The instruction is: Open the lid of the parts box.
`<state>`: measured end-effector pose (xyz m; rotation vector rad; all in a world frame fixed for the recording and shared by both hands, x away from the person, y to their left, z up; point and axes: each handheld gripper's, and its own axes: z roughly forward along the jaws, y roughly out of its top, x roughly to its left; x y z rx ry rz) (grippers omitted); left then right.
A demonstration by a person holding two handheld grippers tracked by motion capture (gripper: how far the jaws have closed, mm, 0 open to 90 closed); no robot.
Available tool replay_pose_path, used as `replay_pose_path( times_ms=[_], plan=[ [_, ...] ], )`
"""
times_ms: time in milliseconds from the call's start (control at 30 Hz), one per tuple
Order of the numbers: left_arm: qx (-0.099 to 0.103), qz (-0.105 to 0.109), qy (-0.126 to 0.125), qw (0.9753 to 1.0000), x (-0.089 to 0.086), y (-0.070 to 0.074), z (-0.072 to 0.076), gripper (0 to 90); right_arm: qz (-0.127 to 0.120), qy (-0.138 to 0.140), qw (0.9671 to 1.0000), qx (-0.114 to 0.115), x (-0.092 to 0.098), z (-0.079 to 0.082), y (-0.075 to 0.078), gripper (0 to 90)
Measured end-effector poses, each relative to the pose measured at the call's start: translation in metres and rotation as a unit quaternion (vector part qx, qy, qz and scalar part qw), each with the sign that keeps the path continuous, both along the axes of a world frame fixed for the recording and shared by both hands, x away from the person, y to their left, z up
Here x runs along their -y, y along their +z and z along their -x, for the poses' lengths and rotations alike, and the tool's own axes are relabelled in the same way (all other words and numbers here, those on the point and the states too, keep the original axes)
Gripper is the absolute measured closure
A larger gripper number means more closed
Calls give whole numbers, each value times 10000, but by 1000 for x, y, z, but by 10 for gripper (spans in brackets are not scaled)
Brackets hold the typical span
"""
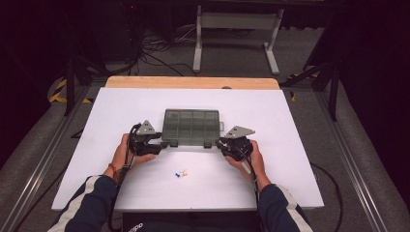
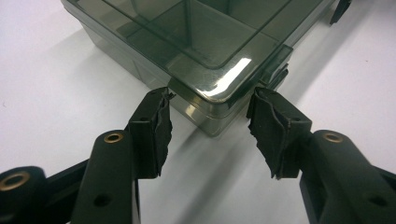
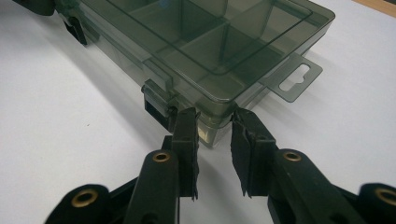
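Where corners meet, gripper [image 2: 210,109] astride box [image 2: 196,42].

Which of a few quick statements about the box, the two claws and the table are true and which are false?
1. The smoky compartment box has its lid shut. True.
2. The left claw is clamped shut on a latch. False: its jaws stand open at the box's near corner.
3. The right claw is open at the other near corner. True.
4. The small bits lie inside the box. False: they lie on the white table, nearer the person.
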<state>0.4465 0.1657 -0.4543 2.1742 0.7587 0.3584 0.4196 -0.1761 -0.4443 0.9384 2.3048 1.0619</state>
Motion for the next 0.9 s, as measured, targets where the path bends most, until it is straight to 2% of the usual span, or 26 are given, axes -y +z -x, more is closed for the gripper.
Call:
replay_pose_path(
  times_ms=[233,367,500,767,900],
  plan=[
    [89,-149,49,9998,2,0,0,504,56,23,10000,42,-1,0,0,720],
    [17,-11,35,10000,-1,1,0,518,97,35,9999,77,-2,0,0,721],
    [-102,98,63,9999,-1,0,-2,472,111,56,9999,78,-2,0,0,718],
    [-138,191,136,9996,-1,0,-3,472,116,64,9999,93,-3,0,0,717],
    [-71,226,169,9996,-1,2,-2,491,129,84,9998,82,-3,1,0,718]
  ],
)
